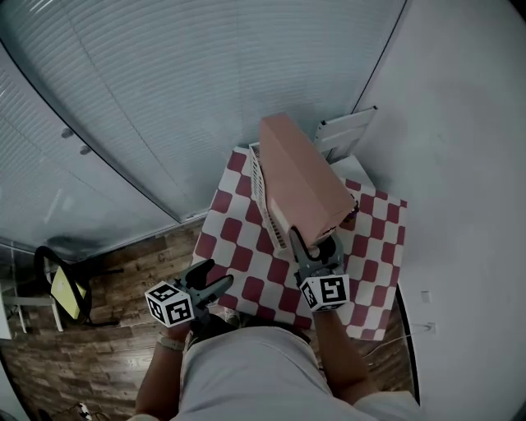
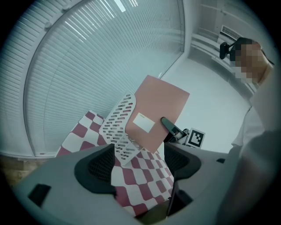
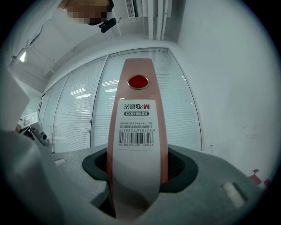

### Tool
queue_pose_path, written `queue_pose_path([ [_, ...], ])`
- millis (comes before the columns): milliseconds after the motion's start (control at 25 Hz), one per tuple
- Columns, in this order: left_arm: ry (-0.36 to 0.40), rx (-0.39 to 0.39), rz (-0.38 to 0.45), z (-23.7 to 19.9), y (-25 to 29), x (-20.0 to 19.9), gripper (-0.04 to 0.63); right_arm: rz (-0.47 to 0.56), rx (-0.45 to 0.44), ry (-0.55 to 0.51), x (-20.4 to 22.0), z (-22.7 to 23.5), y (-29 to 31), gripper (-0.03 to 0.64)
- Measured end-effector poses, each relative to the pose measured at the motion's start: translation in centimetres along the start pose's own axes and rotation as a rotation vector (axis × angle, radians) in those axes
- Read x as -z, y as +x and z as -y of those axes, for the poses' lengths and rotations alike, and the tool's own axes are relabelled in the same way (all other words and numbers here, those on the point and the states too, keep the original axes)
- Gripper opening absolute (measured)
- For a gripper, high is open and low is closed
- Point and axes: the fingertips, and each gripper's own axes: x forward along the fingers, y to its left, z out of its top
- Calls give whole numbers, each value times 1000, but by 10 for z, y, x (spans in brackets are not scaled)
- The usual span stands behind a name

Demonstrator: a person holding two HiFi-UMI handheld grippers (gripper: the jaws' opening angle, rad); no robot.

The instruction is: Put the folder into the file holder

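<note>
Right gripper (image 1: pixel 316 247) clamps pink folder (image 1: pixel 304 177) by the spine, tilted over white file holder (image 1: pixel 260 191), looks not seated yet; left gripper (image 1: pixel 215 275) jaws apart, empty.

A small table (image 1: pixel 246 251), covered in red-and-white checks, stands in a room corner; along the far and left sides runs a tall window wall hung with closed pale horizontal blinds (image 1: pixel 164 82); a plain white wall (image 1: pixel 468 123) rises on the right; dark wood-plank floor (image 1: pixel 99 362) shows at near left; on it stands a dark-framed object (image 1: pixel 57 284) with a yellow part, too small to identify; bright light streaks (image 2: pixel 125 4) glint high on the blinds.
</note>
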Motion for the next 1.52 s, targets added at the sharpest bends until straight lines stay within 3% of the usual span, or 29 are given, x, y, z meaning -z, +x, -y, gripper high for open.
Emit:
queue_pose_path([
  [880,-93,-152,20,-4,-37,44,334,148,1,-27,26,-1,44,268],
  [1320,-112,-204,17,-3,-50,61,334,77,24,4,74,4,42,273],
  [1520,-121,-211,12,0,-48,70,334,-9,26,-48,90,4,42,278],
])
